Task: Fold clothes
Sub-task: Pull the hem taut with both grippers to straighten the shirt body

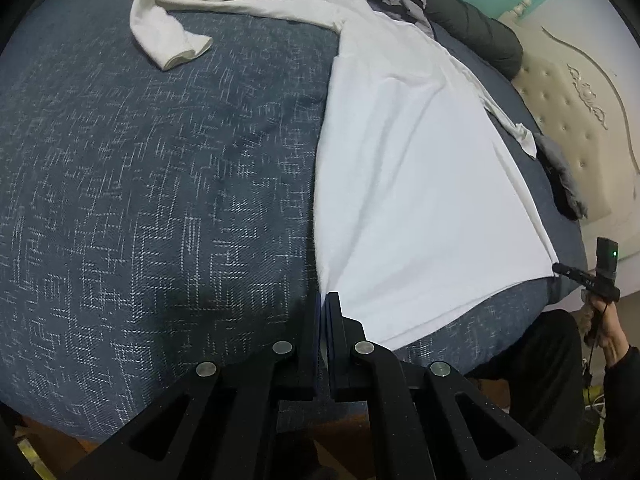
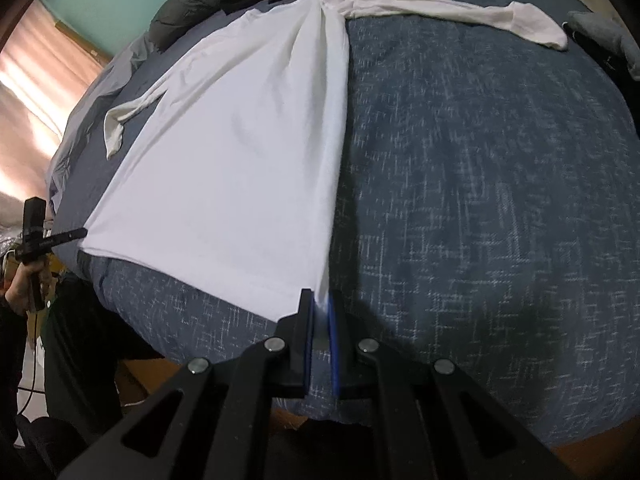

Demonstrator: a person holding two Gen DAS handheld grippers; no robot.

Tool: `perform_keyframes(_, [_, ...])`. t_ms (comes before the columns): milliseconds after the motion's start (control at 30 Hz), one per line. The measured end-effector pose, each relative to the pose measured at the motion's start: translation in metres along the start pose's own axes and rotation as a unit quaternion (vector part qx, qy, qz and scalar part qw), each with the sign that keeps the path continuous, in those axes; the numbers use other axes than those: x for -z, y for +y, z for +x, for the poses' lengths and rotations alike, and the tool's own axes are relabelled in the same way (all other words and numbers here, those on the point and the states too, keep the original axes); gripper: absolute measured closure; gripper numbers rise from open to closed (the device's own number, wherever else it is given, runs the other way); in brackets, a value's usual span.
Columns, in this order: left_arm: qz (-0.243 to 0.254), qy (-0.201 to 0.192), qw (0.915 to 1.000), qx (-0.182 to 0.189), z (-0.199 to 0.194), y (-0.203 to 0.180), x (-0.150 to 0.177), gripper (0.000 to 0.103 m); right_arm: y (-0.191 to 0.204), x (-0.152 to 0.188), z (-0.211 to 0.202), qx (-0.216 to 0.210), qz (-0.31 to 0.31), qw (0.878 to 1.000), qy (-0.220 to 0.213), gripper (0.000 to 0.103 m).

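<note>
Shirt (image 1: 420, 184) hem corners pinched in closed left fingers (image 1: 325, 308), right fingers (image 2: 320, 312); body flat on bedspread (image 1: 160, 180).

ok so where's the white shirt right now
The white shirt lies spread flat on the blue bedspread, hem at the near edge, each hem corner pinched by the left gripper and right gripper.

my left hand-held gripper (image 1: 324, 300) and right hand-held gripper (image 2: 320, 300) are matte black, with blue pads and round silver rivets; my sleeves are dark.
</note>
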State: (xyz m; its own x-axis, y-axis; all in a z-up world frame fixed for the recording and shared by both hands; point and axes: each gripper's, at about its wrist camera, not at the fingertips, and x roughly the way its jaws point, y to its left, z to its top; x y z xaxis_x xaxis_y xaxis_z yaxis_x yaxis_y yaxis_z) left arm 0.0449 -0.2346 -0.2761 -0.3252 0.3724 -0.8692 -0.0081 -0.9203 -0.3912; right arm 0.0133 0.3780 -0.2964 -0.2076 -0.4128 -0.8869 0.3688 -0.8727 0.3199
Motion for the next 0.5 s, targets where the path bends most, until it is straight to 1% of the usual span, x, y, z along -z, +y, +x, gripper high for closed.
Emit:
perform_keyframes(167, [0.010, -0.002, 0.9999, 0.001, -0.007, -0.005, 0.001, 0.101, -0.002, 0.000, -0.003, 0.009, -0.001, 1.000, 0.005, 0.097])
perform_keyframes(333, [0.011, 0.007, 0.9999, 0.001, -0.004, -0.004, 0.010, 0.101, -0.007, 0.007, 0.002, 0.008, 0.008, 1.000, 0.011, 0.097])
perform_keyframes(500, [0.008, 0.017, 0.9997, -0.012, -0.001, 0.005, 0.017, 0.103, -0.021, 0.015, -0.002, 0.009, 0.026, 1.000, 0.006, 0.097])
